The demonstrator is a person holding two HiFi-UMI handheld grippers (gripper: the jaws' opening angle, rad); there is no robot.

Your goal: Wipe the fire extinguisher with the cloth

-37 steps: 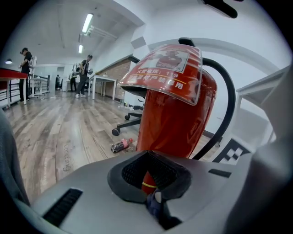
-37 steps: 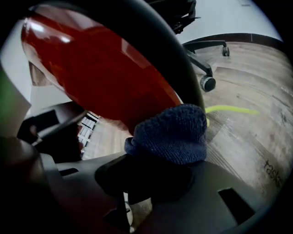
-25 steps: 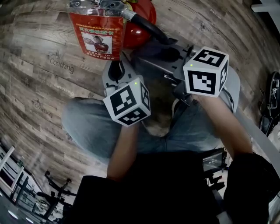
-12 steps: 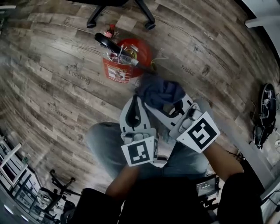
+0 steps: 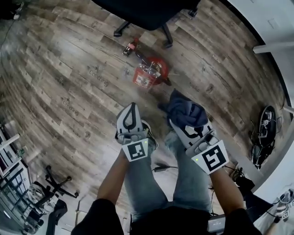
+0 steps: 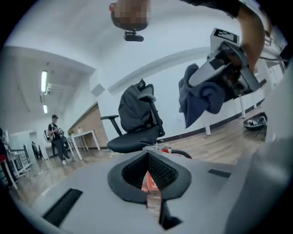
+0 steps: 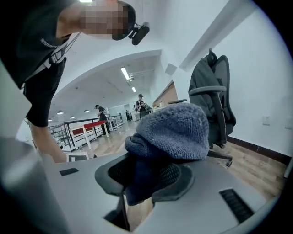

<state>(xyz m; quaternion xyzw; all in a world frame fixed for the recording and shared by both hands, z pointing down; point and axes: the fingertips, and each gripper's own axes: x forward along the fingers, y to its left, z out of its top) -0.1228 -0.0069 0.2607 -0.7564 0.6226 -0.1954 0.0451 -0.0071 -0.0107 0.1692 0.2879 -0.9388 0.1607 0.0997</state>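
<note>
1. Up in the upper middle of the head view, the red fire extinguisher (image 5: 149, 73) stands on the wood-plank floor (image 5: 69, 69), just below the base of a black office chair (image 5: 147, 11) at the top edge.
2. Both grippers sit lower in the frame, well apart from the extinguisher, above the person's jeans-clad legs.
3. At centre right, the right gripper (image 5: 182, 121) has its jaws clamped on a dark blue cloth (image 5: 186, 111). The cloth bunches up in a rounded wad over the jaw tips.
4. In the right gripper view, the cloth (image 7: 174, 130) fills the space between the pads and bulges above them, and the right gripper (image 7: 146, 171) pinches its lower folds.
5. At centre left, the left gripper (image 5: 132, 106) has its jaw tips together and nothing held.
6. In the left gripper view, the left gripper (image 6: 147, 157) shows only a thin slit under its closed pads. A strip of the fire extinguisher (image 6: 150, 183) shows through that slit.
7. That view also shows the cloth (image 6: 203, 98) hanging at upper right and the chair (image 6: 137, 116) behind.
</note>
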